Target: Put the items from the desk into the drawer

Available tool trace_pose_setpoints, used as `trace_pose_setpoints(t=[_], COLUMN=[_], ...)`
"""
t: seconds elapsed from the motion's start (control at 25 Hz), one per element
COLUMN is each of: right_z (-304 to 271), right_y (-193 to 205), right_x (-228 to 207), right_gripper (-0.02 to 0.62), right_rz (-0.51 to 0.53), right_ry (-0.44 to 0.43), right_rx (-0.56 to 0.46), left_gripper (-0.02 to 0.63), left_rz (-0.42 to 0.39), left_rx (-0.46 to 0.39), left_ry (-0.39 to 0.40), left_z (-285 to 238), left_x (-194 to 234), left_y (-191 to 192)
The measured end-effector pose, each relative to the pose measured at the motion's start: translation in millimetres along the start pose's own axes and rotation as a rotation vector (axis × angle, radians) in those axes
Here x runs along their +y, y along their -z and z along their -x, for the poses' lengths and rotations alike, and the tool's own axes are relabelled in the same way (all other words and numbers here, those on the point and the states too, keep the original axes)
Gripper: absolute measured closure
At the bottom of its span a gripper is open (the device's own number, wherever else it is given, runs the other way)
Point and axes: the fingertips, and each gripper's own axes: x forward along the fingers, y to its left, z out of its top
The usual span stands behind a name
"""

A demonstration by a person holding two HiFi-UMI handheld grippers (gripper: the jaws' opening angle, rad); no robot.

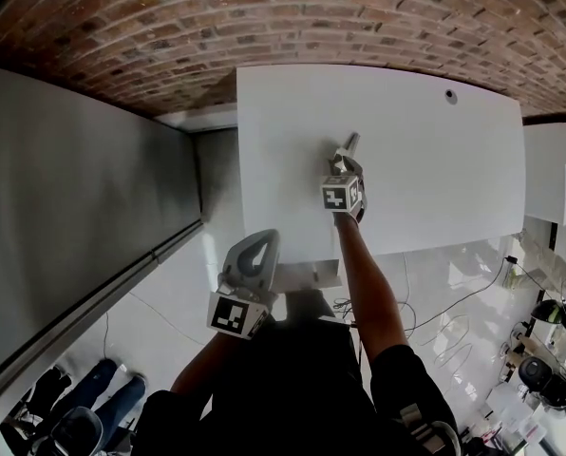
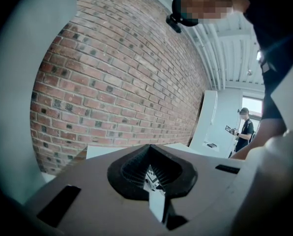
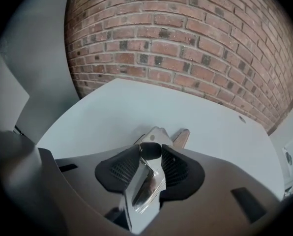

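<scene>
— pickup stage, i'd say. the right gripper [image 1: 346, 166] is down on the white surface [image 1: 435, 160], pointing steeply at it, and the shiny metal tool [image 3: 147, 181] sits right between its jaws.

— has it actually got hold?

— looks that way to me. the jaws stand part way open, about as wide as the tool itself, and the pads [image 3: 119, 170] seem to press on it from both sides. the tool lies near the middle of the surface, not lifted as far as i can tell, with its far end poking out past the jaws.

— and the other one?

— the left gripper [image 1: 256, 252] hangs just off the near edge of the surface. its jaws are drawn together with only a sliver between them, and there's nothing in them.

— so what comes next?

— a firm squeeze, then a straight lift. that metal looks slick and thin, so it could pivot or slide out of the pads. after that it has to come back toward the near edge and go into the drawer. i can't pick the drawer out for certain, but a pale boxy shape [image 1: 311, 275] just under the edge, beside the left gripper, may be it.
</scene>
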Motion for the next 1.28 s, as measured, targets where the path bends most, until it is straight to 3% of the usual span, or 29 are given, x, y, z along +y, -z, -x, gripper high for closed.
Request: trace_pose_setpoints(t=[0.04, 0.36, 0.88, 1.28], right_z=[-0.4, 3.9, 41.7, 82.3], right_y=[1.0, 7.0, 15.6, 20.3], right_x=[-0.3, -1.9, -5.1, 4.1], right_gripper=[0.474, 0.494, 0.579, 0.586], right_rz=[0.001, 0.007, -0.009, -0.024], right_ry=[0.003, -0.009, -0.004, -0.022], right_rx=[-0.001, 0.010, -0.046, -0.087], left_gripper=[0.606, 0.606, 0.606, 0.606], left_rz=[0.000, -0.004, -0.020, -0.019], left_rx=[0.003, -0.008, -0.035, -0.062], left_ry=[-0.001, 0.001, 0.013, 0.029], left_z=[1.4, 9.8, 30.9, 64.2], left_x=[0.0, 1.3, -3.4, -14.6], left_y=[0.4, 2.6, 0.0, -2.9])
